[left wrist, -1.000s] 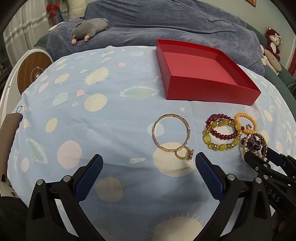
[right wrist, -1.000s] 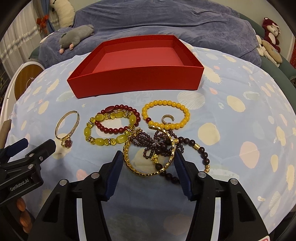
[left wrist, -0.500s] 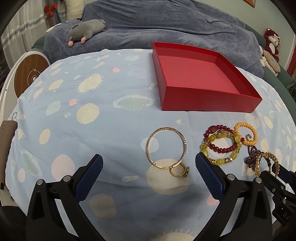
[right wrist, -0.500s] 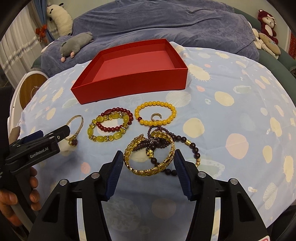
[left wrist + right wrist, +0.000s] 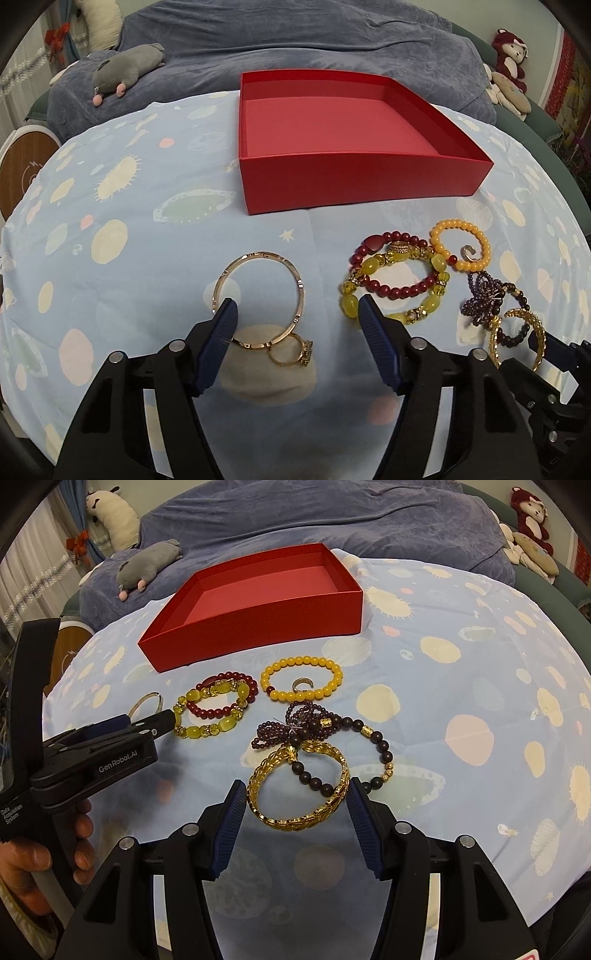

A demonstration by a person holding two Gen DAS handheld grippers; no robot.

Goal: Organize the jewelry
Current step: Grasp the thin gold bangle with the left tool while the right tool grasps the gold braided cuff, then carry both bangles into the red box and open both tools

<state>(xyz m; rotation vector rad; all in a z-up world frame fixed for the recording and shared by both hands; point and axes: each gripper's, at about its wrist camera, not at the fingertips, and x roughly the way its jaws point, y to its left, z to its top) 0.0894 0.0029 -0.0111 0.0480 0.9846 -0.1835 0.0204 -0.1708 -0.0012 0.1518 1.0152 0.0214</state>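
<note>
Step in hand, as I read it: both grippers lining up first pickups; nothing in the box yet.

Right gripper (image 5: 295, 808): jaws apart, straddling the gold filigree bangle (image 5: 299, 786), pads just beside its rim on both sides, contact can't tell. Bangle lies on the desk w/ the dark bead bracelet (image 5: 351, 753) threaded through it, so closing and lifting prob. drags beads along; needs a slow lift or a shake free.

Left gripper (image 5: 295, 321): jaws apart, left pad at the rim of the thin rose-gold bangle (image 5: 262, 295), small ring (image 5: 291, 354) touching the bangle's near edge. Next: close on the bangle w/o catching the ring.

Farther: red/yellow bead bracelets (image 5: 399, 280), orange bead bracelet (image 5: 460, 243), then the red box (image 5: 351, 184), empty, on the desk cloth (image 5: 110, 229).

Vs 0.5 s ago: left jaws much narrower and closer to the bangle; right jaws lower around the gold bangle.
</note>
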